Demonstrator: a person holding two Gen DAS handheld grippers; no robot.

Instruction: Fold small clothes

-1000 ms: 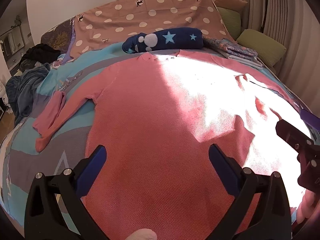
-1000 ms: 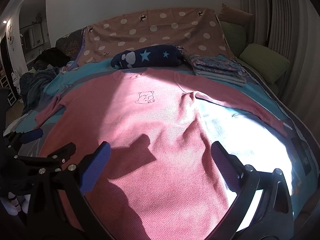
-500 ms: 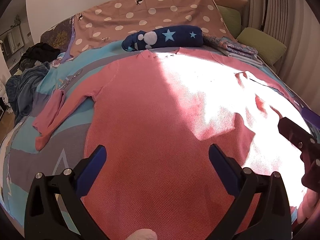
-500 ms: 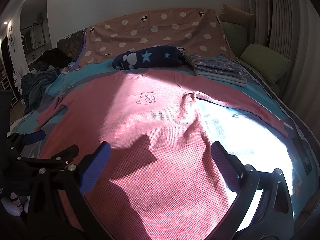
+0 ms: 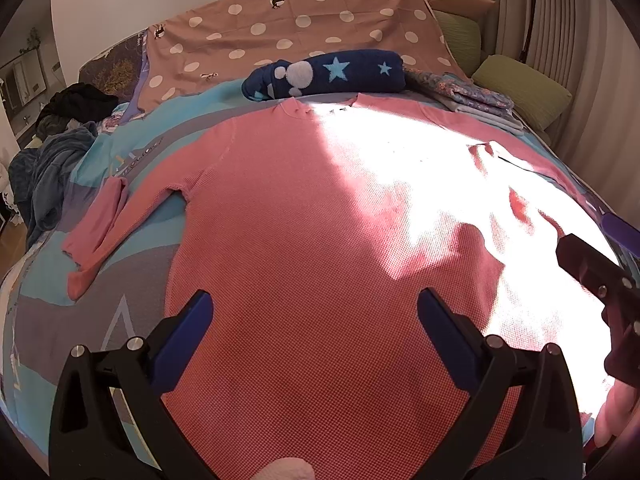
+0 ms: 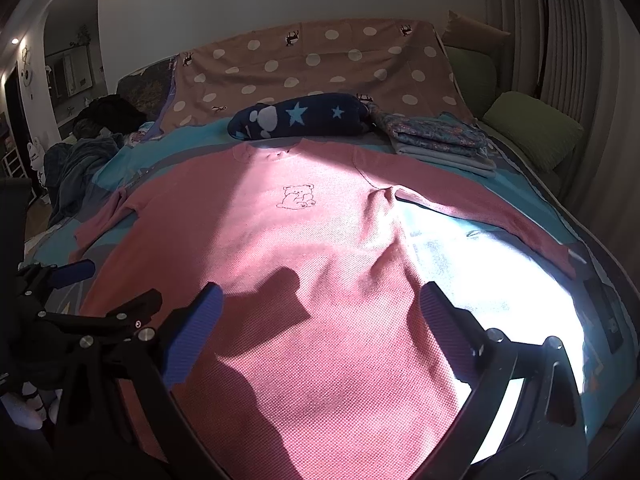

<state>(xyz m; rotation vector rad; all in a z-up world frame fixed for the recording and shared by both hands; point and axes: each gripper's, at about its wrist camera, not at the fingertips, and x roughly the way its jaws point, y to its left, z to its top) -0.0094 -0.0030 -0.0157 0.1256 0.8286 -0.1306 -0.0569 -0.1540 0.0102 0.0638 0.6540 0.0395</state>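
A pink long-sleeved sweater lies flat and face up on the bed, with a small bear outline on its chest. Its sleeves spread to both sides, the left one partly doubled over. My left gripper is open and empty, hovering above the lower half of the sweater. My right gripper is open and empty above the lower right part; it also shows at the right edge of the left wrist view. The left gripper shows at the left of the right wrist view.
A navy star-patterned rolled blanket lies just beyond the collar. Folded floral cloths are stacked at the back right, with green cushions beyond. A polka-dot cover drapes the headboard. Dark clothes are piled at the left.
Both grippers have drifted slightly back from the sweater and stayed open. The sweater has not moved.
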